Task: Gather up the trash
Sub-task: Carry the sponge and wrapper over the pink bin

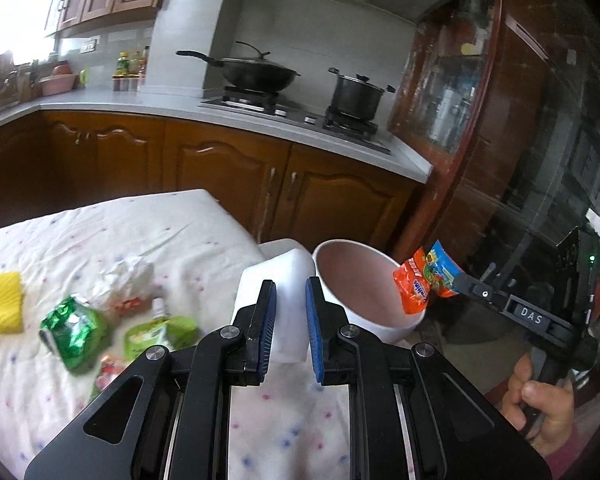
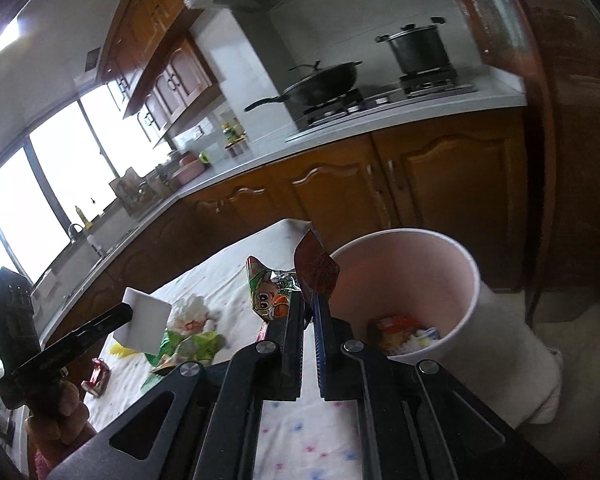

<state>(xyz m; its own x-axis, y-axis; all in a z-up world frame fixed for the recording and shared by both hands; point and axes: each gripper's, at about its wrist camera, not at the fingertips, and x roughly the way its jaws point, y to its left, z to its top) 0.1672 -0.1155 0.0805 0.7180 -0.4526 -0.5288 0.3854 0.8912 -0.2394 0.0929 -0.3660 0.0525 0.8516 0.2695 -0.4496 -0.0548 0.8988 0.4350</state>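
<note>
My left gripper (image 1: 291,289) is shut on a white foam block (image 1: 278,276), held above the table's right end, just left of the white bin (image 1: 380,326). In the right wrist view the same block (image 2: 146,320) shows at the tip of the left gripper (image 2: 127,315). My right gripper (image 2: 308,300) is shut on an orange snack wrapper (image 2: 274,294), beside the bin's rim (image 2: 474,280). Seen from the left wrist, that wrapper (image 1: 422,280) hangs over the bin's right rim from the right gripper (image 1: 462,280). Some trash (image 2: 404,332) lies in the bin's bottom.
On the white flowered tablecloth (image 1: 120,236) lie green wrappers (image 1: 74,332), a crumpled tissue (image 1: 128,280), a green pouch (image 1: 160,332) and a yellow sponge (image 1: 0,304). Behind are wooden cabinets (image 1: 228,176), a stove with a wok (image 1: 256,72) and a pot (image 1: 358,94). A dark wooden door (image 1: 500,120) stands at right.
</note>
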